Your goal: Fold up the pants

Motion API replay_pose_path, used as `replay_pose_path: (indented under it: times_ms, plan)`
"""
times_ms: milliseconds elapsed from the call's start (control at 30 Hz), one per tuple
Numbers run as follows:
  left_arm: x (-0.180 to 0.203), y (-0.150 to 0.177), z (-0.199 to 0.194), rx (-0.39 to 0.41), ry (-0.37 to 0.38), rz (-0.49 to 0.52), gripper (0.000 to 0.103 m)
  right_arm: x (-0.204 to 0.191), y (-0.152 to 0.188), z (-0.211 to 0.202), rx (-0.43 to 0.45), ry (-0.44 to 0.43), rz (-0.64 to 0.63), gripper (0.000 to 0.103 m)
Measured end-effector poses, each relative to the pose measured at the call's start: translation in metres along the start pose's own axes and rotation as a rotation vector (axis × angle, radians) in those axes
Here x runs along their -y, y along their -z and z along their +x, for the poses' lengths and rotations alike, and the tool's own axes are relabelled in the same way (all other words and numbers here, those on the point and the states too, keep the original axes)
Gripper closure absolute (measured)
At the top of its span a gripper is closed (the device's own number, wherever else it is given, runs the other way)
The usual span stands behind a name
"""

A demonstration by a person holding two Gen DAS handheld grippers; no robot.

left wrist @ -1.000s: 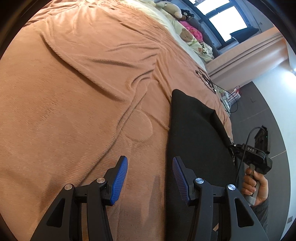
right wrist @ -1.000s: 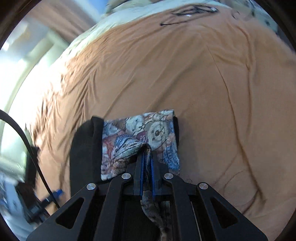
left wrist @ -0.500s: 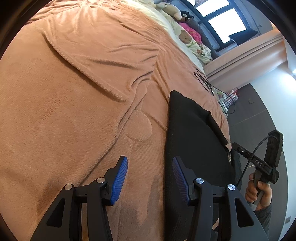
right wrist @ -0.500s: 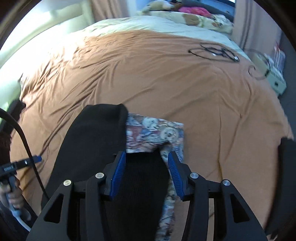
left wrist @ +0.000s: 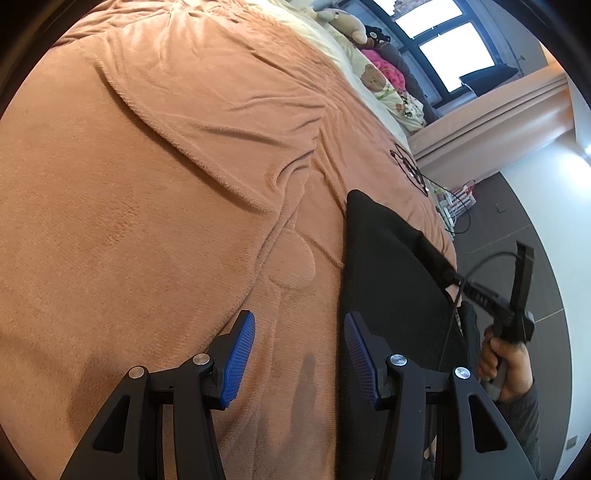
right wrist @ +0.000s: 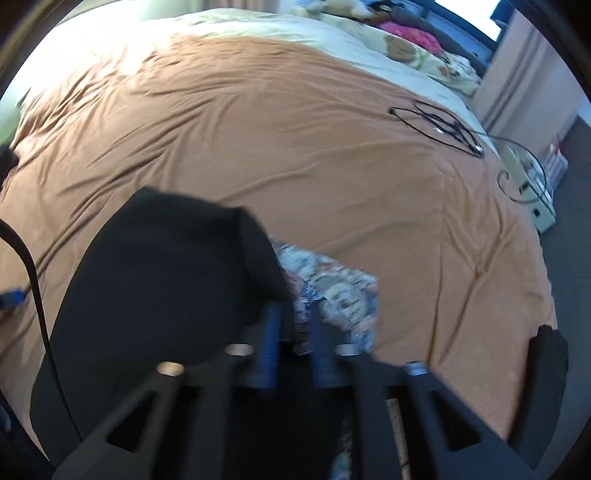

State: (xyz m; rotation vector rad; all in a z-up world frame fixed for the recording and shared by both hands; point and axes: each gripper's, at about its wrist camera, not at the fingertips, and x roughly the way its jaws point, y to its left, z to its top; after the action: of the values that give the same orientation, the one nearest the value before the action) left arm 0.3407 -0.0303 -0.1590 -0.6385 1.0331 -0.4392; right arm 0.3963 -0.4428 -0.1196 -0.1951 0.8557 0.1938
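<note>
Black pants [right wrist: 155, 280] edge, R claw [right wrist: 293, 332] nipped.

**Non-task items in view**

Orange-brown fleece blanket [left wrist: 155, 192] fills most of both frames, creased, with a stitched seam running diagonally. Cream sheet [right wrist: 258, 27] along the top edge. Teddy bears [left wrist: 347, 22] and a pink plush item [left wrist: 384, 68] at upper right, under a bright window [left wrist: 454, 48]. Tangled black cable [right wrist: 439, 127] lies on the blanket, upper right. Beige box [right wrist: 532, 184] on the dark floor [left wrist: 517, 229], right edge.
</note>
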Motion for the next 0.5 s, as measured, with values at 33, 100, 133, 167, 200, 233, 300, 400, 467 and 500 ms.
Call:
replay_pose_path:
  times_ms: [33,100,133,167,200,233,300,400,467,500]
  plan:
    - [0.000,0.000,0.000,-0.001,-0.001,0.003,0.050,0.006,-0.004,0.001,0.006,0.024,0.021,0.098]
    - [0.002,-0.001,0.004,-0.009,-0.004,0.010,0.050,0.020,-0.013,0.003,0.017,0.041,0.074,0.098]
    - [0.003,-0.001,0.005,-0.013,-0.004,0.012,0.050,0.028,-0.017,0.004,0.024,0.036,0.106,0.098]
    - [0.004,-0.001,0.007,-0.017,-0.005,0.015,0.050,0.035,-0.019,0.003,0.028,0.021,0.137,0.098]
    - [0.004,-0.001,0.008,-0.019,-0.006,0.017,0.050,0.038,-0.020,0.002,0.027,0.002,0.160,0.095]
    - [0.005,-0.001,0.009,-0.021,-0.006,0.019,0.050,0.041,-0.020,0.002,0.023,-0.010,0.178,0.093]
    - [0.007,0.000,0.010,-0.024,-0.004,0.025,0.050,0.044,-0.017,0.000,0.020,-0.014,0.196,0.080]
    - [0.010,0.001,0.012,-0.031,-0.005,0.035,0.050,0.051,-0.006,-0.006,0.019,-0.061,0.234,0.048]
    - [0.012,0.002,0.014,-0.035,-0.006,0.037,0.050,0.058,0.003,-0.011,0.013,-0.096,0.257,0.048]
    - [0.013,0.004,0.015,-0.037,-0.007,0.039,0.050,0.062,0.009,-0.014,0.004,-0.122,0.274,0.048]
